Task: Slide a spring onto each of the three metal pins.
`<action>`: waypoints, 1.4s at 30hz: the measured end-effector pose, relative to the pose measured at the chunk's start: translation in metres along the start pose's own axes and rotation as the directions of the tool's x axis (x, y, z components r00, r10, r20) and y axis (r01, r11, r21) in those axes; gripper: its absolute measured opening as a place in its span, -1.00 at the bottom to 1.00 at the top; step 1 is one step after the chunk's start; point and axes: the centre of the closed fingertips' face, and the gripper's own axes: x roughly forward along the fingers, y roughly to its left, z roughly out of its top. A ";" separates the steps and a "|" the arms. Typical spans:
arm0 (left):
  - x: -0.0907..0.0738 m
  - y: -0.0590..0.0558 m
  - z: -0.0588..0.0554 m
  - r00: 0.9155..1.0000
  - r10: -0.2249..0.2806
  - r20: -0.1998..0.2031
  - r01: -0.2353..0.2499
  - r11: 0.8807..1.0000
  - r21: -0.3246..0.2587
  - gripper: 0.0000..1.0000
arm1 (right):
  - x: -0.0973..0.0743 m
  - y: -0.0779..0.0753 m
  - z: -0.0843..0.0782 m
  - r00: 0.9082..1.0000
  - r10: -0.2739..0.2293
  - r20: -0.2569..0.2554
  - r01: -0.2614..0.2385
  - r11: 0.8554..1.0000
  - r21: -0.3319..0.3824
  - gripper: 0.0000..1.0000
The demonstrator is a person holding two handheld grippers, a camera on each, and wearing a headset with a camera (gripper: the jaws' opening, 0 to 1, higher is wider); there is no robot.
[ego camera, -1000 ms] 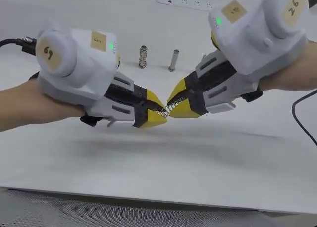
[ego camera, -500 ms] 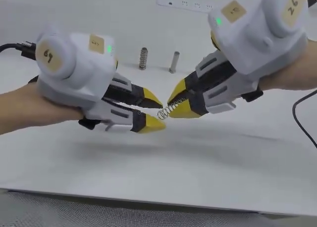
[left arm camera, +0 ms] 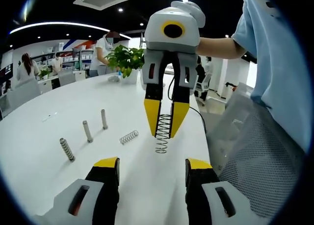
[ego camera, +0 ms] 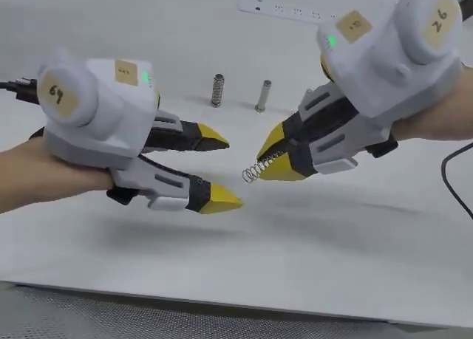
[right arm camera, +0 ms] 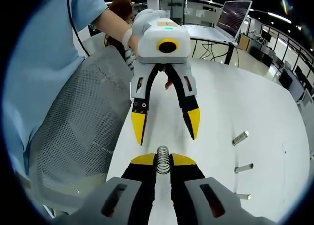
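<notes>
Our right gripper (ego camera: pixel 270 162) is clamped on one spring (ego camera: pixel 255 170) above the table (ego camera: pixel 332 265). The spring's long axis runs along the jaws, and its free end points at our left gripper (ego camera: pixel 228 170), which is spread wide and touches nothing. We count three springs and three upright pins: a sleeved pin (left arm camera: pixel 67 149), a middle pin (left arm camera: pixel 87 131) and a far pin (left arm camera: pixel 104 119), both bare, and a loose spring (left arm camera: pixel 129 137) lying near them.

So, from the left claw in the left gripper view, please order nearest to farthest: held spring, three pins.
1. Held spring, straight ahead.
2. Sprung pin, left.
3. Middle pin, behind it.
4. Last pin, farthest back.
</notes>
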 end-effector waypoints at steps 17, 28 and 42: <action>-0.024 0.032 -0.008 0.979 0.199 0.048 -0.194 0.976 -0.096 0.91 | -0.004 -0.004 -0.004 1.000 -0.005 -0.015 0.005 1.000 0.004 -0.85; -0.036 0.045 -0.013 0.956 0.284 0.074 -0.272 0.951 -0.145 0.96 | -0.008 -0.014 -0.009 0.999 -0.011 -0.040 0.011 1.000 0.002 -0.85; -0.049 0.060 -0.021 0.935 0.347 0.067 -0.334 0.929 -0.159 0.95 | -0.025 -0.055 -0.017 0.992 -0.047 -0.114 0.045 0.999 -0.018 -0.85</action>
